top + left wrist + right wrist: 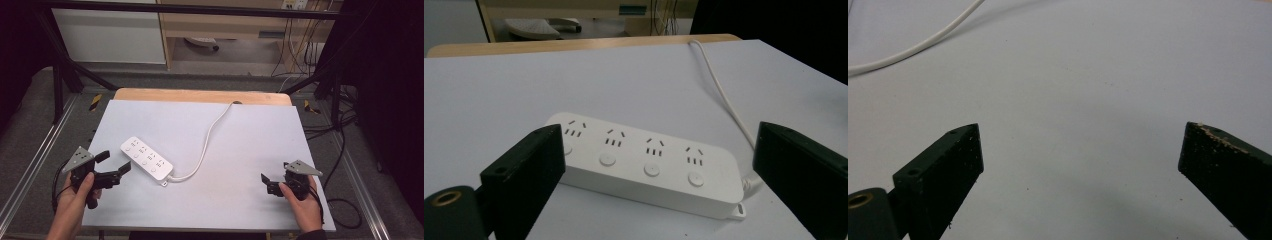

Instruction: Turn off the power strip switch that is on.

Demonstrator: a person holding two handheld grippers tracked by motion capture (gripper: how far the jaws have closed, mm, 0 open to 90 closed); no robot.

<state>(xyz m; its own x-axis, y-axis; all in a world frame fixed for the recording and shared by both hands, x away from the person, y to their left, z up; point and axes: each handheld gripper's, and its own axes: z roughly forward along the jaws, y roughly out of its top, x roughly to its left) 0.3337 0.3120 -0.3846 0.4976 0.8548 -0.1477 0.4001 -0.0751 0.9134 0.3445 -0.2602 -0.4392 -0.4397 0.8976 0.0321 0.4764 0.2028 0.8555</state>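
A white power strip with several sockets and round buttons lies flat on the left half of the white table top. Its white cable curves away to the far edge. My left gripper is held just left of the strip, open and apart from it. In the left gripper view the strip lies crosswise just beyond the spread jaws of the left gripper. My right gripper hovers open near the front right of the table. Bare table and a stretch of cable lie ahead of the right gripper.
A wooden strip edges the table's far side. Black frame bars slant down at both back corners. Loose dark cables lie on the floor to the right. A white cabinet stands behind.
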